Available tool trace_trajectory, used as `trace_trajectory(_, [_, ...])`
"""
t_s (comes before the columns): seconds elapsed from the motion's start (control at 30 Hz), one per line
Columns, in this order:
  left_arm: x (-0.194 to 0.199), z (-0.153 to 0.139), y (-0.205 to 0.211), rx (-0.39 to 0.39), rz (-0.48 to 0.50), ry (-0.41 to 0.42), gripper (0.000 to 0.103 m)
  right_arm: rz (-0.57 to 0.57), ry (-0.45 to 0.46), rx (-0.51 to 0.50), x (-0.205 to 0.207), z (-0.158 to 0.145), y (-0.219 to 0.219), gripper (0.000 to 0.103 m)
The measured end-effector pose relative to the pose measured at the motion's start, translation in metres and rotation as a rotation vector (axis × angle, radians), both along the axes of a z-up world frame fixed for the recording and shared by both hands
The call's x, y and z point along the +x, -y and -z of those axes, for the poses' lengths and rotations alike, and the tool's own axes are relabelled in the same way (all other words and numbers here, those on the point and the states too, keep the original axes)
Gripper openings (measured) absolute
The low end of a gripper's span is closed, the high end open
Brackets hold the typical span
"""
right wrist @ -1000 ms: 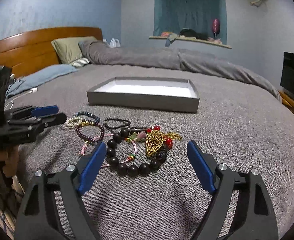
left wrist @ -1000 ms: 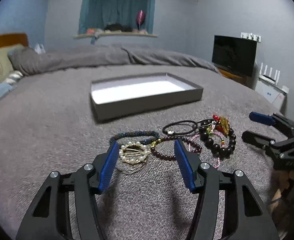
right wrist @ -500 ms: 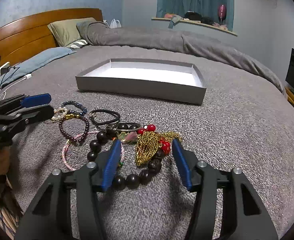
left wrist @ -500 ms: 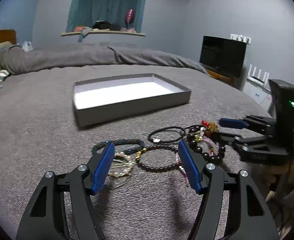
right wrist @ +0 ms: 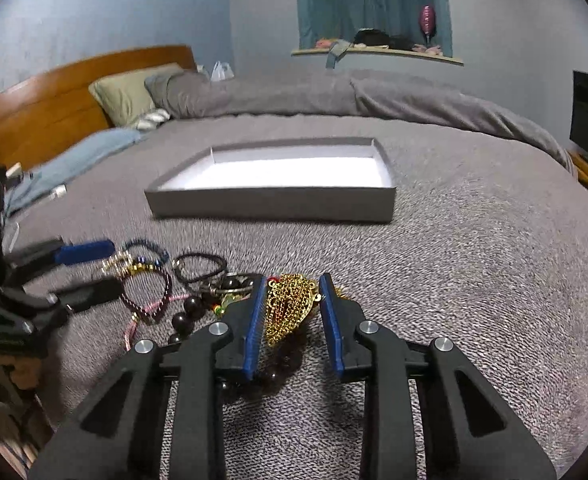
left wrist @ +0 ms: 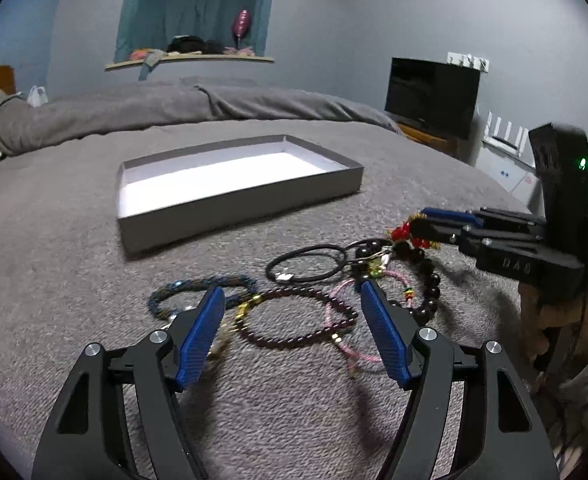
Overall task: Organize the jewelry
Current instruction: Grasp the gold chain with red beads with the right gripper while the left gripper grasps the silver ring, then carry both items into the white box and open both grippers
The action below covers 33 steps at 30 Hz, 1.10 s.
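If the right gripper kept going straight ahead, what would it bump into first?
Probably the gold chain piece, already between the right gripper's narrowed fingers. Beyond it lies bare bedspread, then the grey box.

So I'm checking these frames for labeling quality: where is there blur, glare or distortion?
Left wrist view: fisheye bends the room edges; the tray floor is blown out white; the pink cord bracelet smears slightly. Right wrist view: motion blur at left softens the left gripper and the pillow; the gold chain piece between the right gripper's jaws stays fairly sharp.
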State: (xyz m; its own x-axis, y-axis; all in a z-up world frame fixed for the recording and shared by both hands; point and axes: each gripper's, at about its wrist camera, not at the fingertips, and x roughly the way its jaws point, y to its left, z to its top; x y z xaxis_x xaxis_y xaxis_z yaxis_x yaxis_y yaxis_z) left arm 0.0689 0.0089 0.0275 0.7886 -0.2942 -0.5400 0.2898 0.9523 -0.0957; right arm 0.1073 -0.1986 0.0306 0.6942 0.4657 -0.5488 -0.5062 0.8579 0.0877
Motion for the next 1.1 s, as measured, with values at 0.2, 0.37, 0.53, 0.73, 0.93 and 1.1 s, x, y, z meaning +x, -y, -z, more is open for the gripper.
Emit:
trace_trajectory(0.2, [0.011, -0.003, 0.039, 0.099, 0.071, 0.019, 0.071, 0.025, 0.032, 0.048, -0.006, -0.009, 0.012, 0.026])
trace_trajectory(0.37, [0.027, -0.003, 0.071, 0.166, 0.13, 0.013, 0.066, 0.042, 0.04, 0.073, -0.007, -0.013, 0.021, 0.027])
trace_trajectory(0.53, [0.043, 0.002, 0.086, 0.19, 0.127, -0.029, 0.057, 0.06, 0.044, 0.089, -0.007, -0.015, 0.03, 0.027])
trace_trajectory(0.73, [0.047, 0.006, 0.09, 0.203, 0.133, -0.052, 0.025, 0.062, 0.049, 0.087, -0.009, -0.015, 0.033, 0.027])
trace_trajectory(0.93, [0.043, -0.004, 0.081, 0.166, 0.122, -0.006, 0.006, 0.064, 0.046, 0.09, -0.009, -0.014, 0.032, 0.026])
trace_trajectory(1.1, [0.04, -0.022, 0.063, 0.052, 0.138, 0.018, 0.006, 0.069, 0.047, 0.101, -0.009, -0.016, 0.034, 0.027])
